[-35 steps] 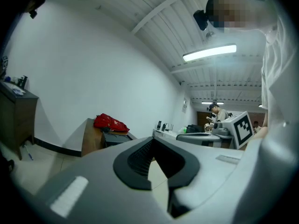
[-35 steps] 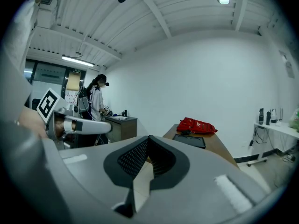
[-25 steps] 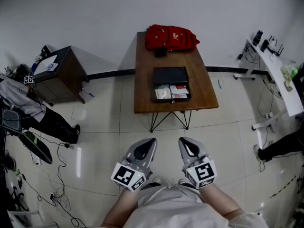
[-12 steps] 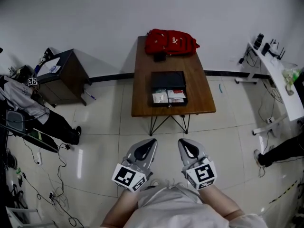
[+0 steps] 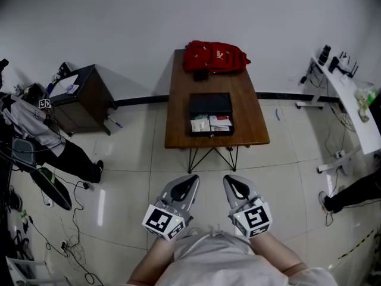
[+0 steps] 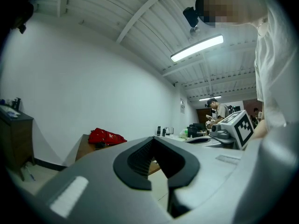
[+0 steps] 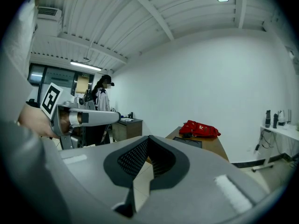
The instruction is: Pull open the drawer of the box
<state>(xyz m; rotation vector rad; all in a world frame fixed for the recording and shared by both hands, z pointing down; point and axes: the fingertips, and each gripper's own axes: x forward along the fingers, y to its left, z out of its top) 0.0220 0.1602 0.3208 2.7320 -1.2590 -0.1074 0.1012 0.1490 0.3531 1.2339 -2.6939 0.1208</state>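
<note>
Left tool (image 5: 189,179): jaws resting together, gripping nothing.
Right tool (image 5: 231,180): likewise closed, empty.
Drawer (image 5: 211,124): staying pulled out of the box (image 5: 211,103) on the far worktop (image 5: 178,121).
Change: only the view is drifting, so the task is looking finished.

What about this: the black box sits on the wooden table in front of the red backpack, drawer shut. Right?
No: the drawer is pulled open, contents showing, in the head view. The black box does sit on the wooden table in front of the red backpack.

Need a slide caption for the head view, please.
Left gripper and right gripper, jaws shut, empty, hover short of the table; the drawer of the box stands open, red backpack behind.
</note>
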